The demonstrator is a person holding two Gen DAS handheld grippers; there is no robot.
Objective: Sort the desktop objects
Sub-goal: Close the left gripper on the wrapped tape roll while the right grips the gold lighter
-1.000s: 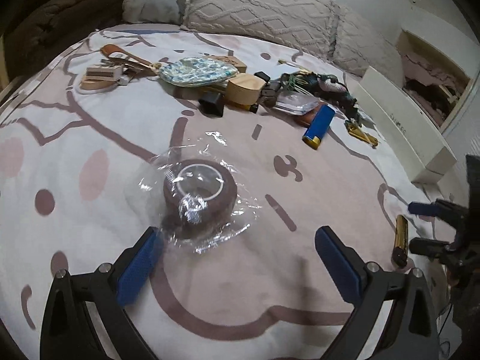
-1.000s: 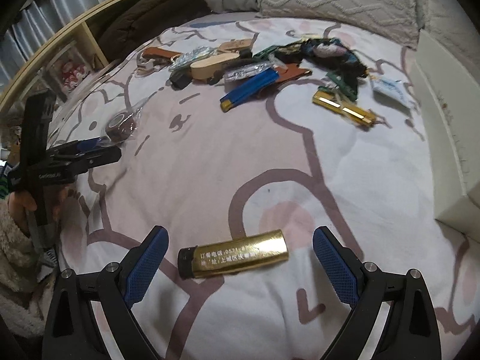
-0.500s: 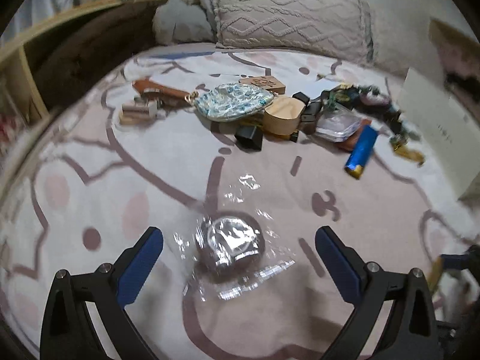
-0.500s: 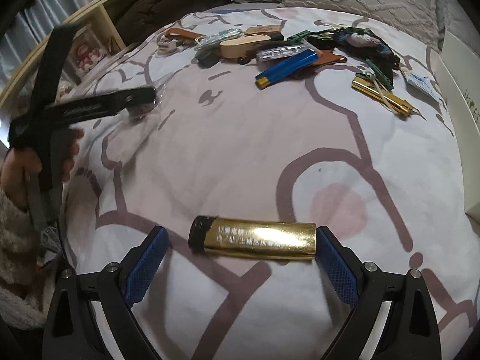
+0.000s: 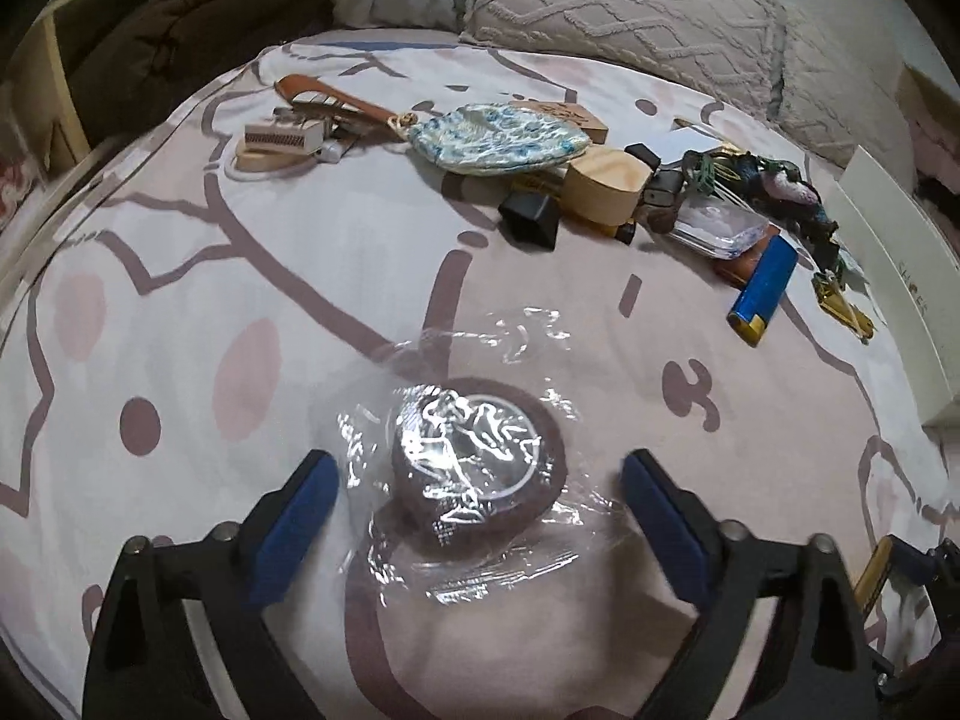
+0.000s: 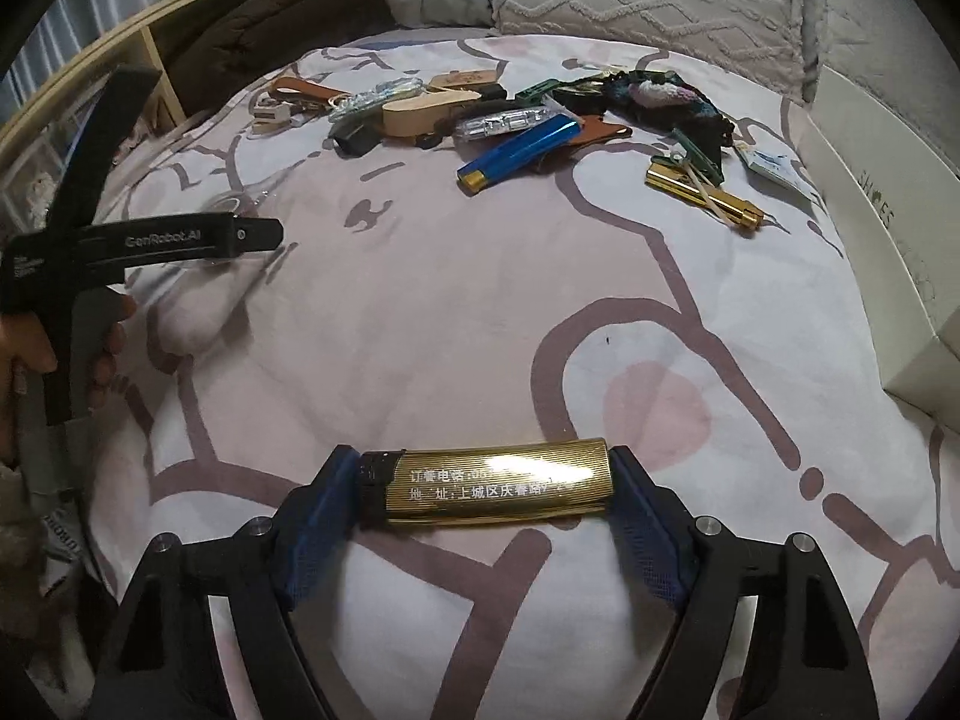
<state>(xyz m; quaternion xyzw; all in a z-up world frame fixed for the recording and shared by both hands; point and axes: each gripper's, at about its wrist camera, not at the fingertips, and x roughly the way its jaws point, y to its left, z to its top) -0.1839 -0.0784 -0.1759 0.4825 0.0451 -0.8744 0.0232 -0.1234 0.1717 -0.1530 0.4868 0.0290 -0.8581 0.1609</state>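
Observation:
A brown tape roll [image 5: 477, 468] wrapped in crinkled clear film lies on the pink patterned bedspread [image 5: 180, 276]. My left gripper [image 5: 477, 510] straddles it with its jaws closing. The blue pads [image 5: 294, 510] stand clear of the roll, at the edge of the film. A gold lighter [image 6: 492, 486] with a black cap lies crosswise on the bedspread. My right gripper [image 6: 480, 498] is closing on it, and its pads [image 6: 630, 516] meet both ends. In the right wrist view the left gripper [image 6: 180, 237] shows at the left, held by a hand [image 6: 24, 348].
A pile of small things lies farther back: a blue lighter [image 5: 765, 285], a floral pouch [image 5: 498, 138], a wooden block [image 5: 606, 186], a gold tube [image 6: 702, 195]. A white box [image 5: 900, 276] lines the right edge. Knitted pillows [image 5: 600, 6] stand behind.
My left gripper has moved forward until the wrapped roll sits between its jaws, which have narrowed. The right gripper's jaws have closed in from wide apart onto the ends of the gold lighter.

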